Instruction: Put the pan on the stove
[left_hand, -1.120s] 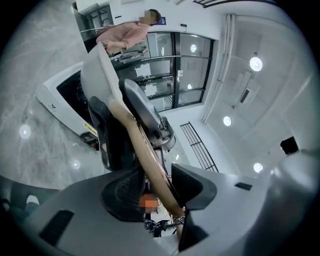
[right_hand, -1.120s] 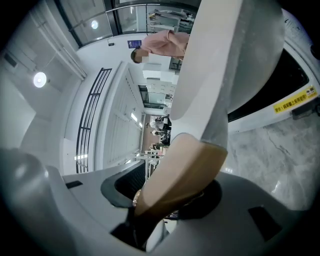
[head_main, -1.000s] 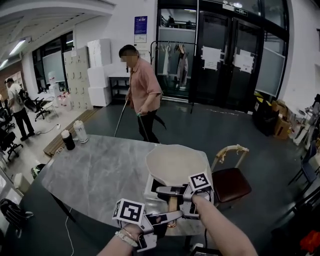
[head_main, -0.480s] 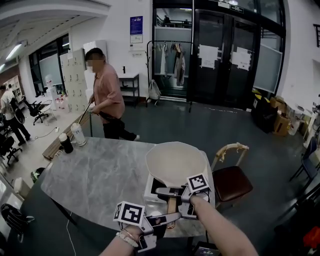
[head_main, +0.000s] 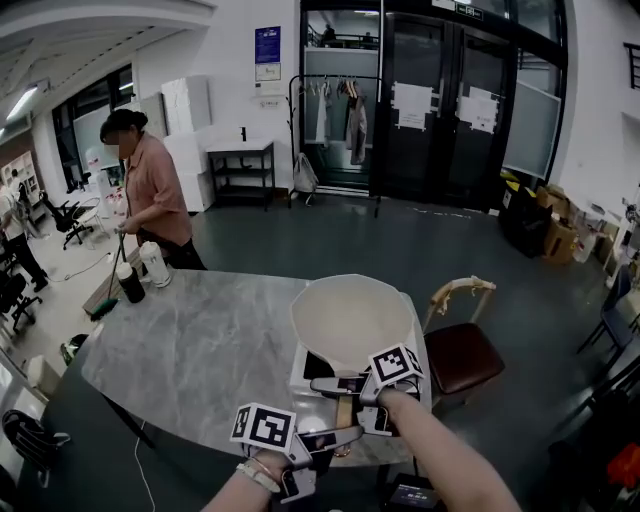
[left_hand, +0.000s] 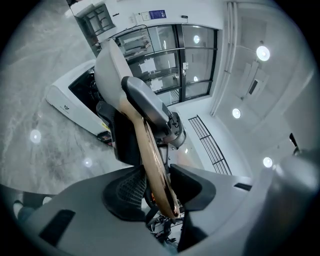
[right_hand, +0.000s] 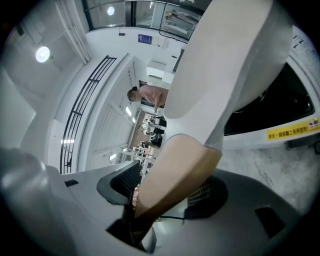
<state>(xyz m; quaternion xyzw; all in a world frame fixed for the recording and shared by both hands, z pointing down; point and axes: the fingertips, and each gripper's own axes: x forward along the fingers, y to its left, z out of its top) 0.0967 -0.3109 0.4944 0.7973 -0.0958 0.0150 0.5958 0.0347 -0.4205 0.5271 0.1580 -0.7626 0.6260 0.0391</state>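
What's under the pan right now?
Under the pan sits the white stove with a black top, on the grey marble table. Only the stove's near left corner shows; the pan covers the rest, so its cooking zone cannot be seen.

Matt cream pan (head_main: 350, 320), smooth wood handle (left_hand: 150, 160); polished grey marble table (head_main: 190, 350); glossy white plastic stove (left_hand: 62, 102).
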